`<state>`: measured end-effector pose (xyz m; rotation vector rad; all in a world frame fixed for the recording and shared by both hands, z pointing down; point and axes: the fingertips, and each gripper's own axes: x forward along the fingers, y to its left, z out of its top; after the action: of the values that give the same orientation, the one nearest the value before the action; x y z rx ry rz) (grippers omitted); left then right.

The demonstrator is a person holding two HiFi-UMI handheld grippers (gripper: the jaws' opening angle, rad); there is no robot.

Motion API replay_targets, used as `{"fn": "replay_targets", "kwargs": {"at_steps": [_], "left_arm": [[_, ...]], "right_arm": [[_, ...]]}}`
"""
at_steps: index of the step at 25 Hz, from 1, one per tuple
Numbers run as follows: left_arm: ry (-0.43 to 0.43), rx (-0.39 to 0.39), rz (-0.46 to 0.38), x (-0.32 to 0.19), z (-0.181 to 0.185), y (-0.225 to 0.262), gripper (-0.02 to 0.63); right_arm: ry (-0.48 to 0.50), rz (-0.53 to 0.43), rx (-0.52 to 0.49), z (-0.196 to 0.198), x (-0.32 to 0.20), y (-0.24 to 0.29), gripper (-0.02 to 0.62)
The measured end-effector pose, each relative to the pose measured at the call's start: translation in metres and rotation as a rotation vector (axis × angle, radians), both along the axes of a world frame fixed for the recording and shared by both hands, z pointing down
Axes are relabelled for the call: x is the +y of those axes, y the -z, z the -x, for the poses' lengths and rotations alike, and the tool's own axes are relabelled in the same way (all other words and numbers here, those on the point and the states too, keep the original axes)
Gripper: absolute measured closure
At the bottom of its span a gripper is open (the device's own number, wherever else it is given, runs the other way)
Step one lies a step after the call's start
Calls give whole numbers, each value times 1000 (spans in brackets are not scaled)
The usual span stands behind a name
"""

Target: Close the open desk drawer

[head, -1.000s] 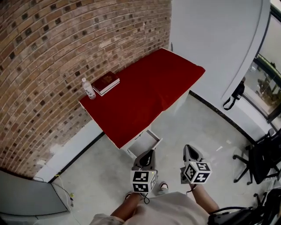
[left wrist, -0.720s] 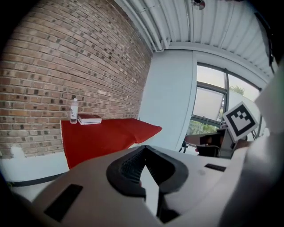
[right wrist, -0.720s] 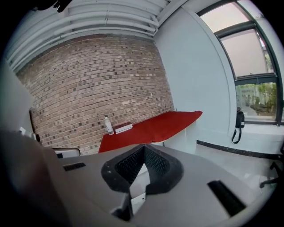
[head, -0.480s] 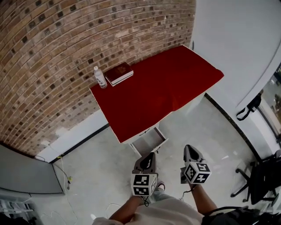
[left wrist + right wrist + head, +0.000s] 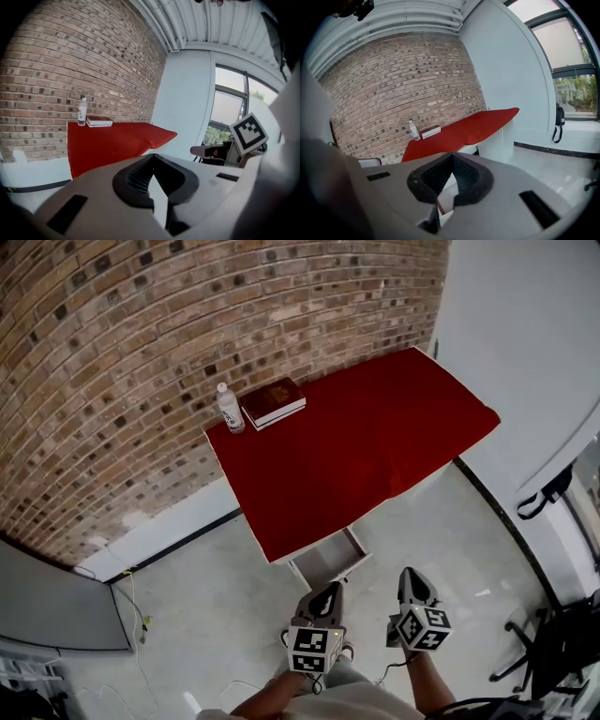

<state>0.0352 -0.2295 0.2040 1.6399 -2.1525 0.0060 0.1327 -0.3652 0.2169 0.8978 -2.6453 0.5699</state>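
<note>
Drawer point(image 5: 330, 559) stands open under the front edge of the red-covered desk point(image 5: 366, 442), so we should come closer and push its front squarely with the left gripper point(image 5: 326, 594), closed and empty like the right gripper point(image 5: 411, 579), both well short of the desk.

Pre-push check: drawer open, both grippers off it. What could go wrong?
The red cloth drapes over the desk edge right above the open drawer; it might get pinched as the drawer closes.
The bottle stands upright near the desk's corner; a hard shove may topple it.
The left gripper and right gripper are shut and clear of the drawer; an off-centre push could skew it.
</note>
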Motion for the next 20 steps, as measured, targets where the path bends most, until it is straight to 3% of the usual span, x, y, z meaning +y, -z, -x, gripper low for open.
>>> {"fn": "replay_targets", "kwargs": {"at_steps": [5, 12, 16, 20], "left_arm": [[-8, 13, 2, -10, 9, -57, 598], [-33, 57, -23, -37, -7, -208, 598], [-141, 90, -50, -61, -33, -307, 598], [-221, 76, -88, -79, -58, -409, 598]], "right_arm": [[23, -13, 7, 18, -9, -61, 597], [40, -49, 12, 28, -28, -207, 597], [35, -93, 6, 25, -49, -307, 597], [33, -214, 7, 29, -64, -407, 597]]}}
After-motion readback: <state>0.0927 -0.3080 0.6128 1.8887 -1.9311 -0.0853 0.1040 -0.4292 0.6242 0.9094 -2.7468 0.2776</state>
